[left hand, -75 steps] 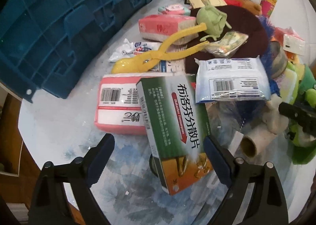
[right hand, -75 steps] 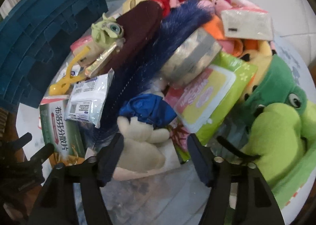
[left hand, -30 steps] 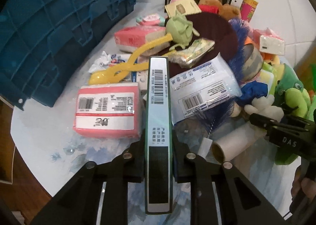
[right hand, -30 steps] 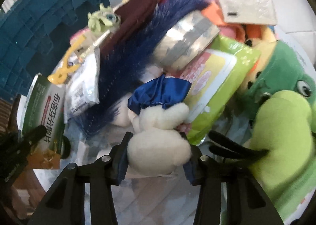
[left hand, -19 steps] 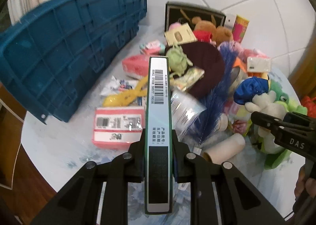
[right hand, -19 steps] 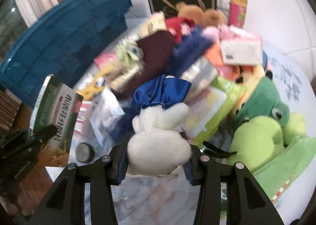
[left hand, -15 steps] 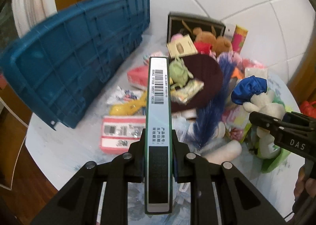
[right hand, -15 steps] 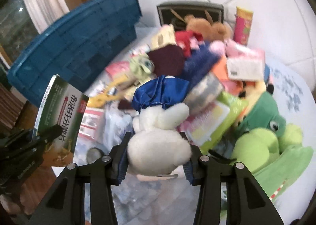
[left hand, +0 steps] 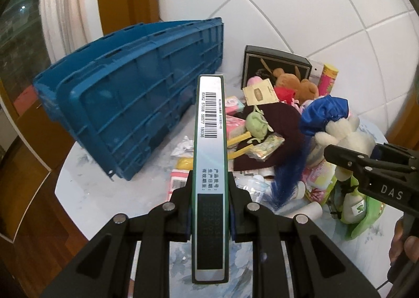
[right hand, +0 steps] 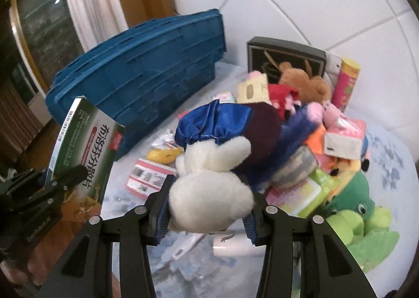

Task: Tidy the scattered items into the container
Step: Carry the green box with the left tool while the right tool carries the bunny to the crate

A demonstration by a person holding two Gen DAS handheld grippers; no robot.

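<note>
Both tongs loaded above the cluttered white table [left hand: 86, 193].
The left tongs [left hand: 209, 209] are clamped on the narrow edge of a green medicine box [left hand: 209, 167]; the right tongs [right hand: 207, 217] squeeze a white plush toy with blue satin cap [right hand: 209, 188]. Beyond the scattered pile, the blue ribbed plastic crate [left hand: 136, 104] stands at the table's far left.

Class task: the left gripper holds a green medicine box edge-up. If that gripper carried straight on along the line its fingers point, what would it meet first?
Probably the blue crate. The left gripper is shut on the medicine box, whose far end overlaps the crate's near corner and the table beside it. Depth is unclear; it could reach the table first.
</note>
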